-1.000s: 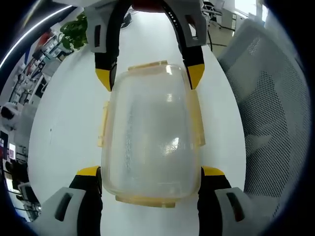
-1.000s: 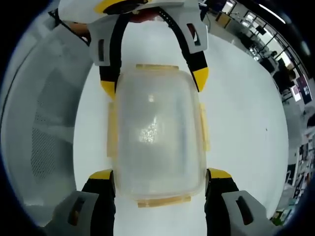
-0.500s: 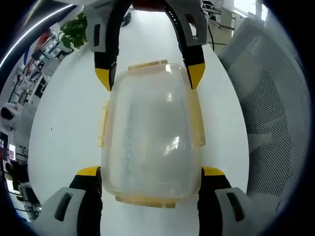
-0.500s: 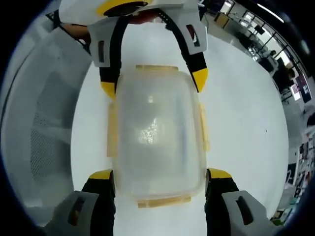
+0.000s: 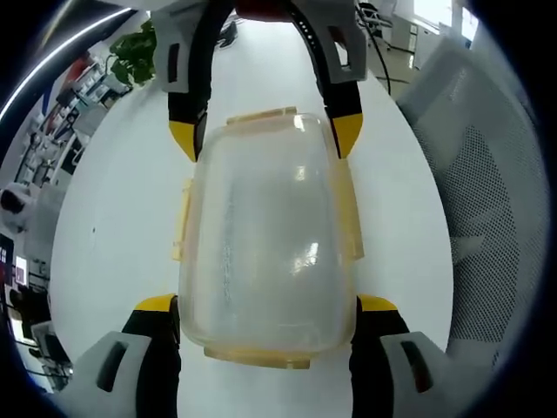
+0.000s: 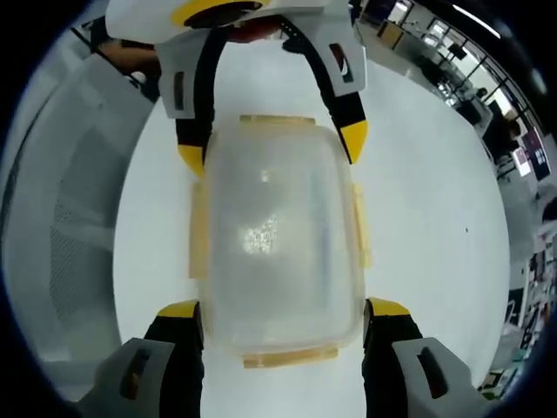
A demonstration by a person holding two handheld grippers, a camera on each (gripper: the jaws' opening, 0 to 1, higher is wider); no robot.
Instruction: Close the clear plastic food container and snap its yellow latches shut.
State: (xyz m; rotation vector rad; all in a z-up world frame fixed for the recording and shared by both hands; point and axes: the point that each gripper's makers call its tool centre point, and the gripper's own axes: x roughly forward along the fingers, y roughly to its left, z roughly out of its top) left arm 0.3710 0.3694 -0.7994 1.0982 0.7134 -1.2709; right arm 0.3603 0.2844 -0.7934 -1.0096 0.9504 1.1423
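Note:
The clear plastic food container [image 5: 265,235] has its lid on top, with yellow latches [image 5: 180,222] along its four edges. My left gripper [image 5: 266,305] is shut on the container's near end, its yellow-tipped jaws pressing both sides. My right gripper [image 5: 265,135] comes in from the top and clamps the far end. In the right gripper view the same container [image 6: 274,235] sits between my right gripper [image 6: 285,309] at the bottom and my left gripper [image 6: 271,144] at the top. I cannot tell whether the latches [image 6: 358,225] are snapped down.
A white round table [image 5: 113,218] lies under the container. A grey mesh office chair [image 5: 496,218] stands beside the table, and is the same chair [image 6: 61,226] in the right gripper view. A green plant [image 5: 130,57] and office desks [image 6: 513,148] are far off.
Both grippers and the container keep the same places relative to each other. The table and chair behind them have drifted slightly in both views, so the cameras have moved a little.

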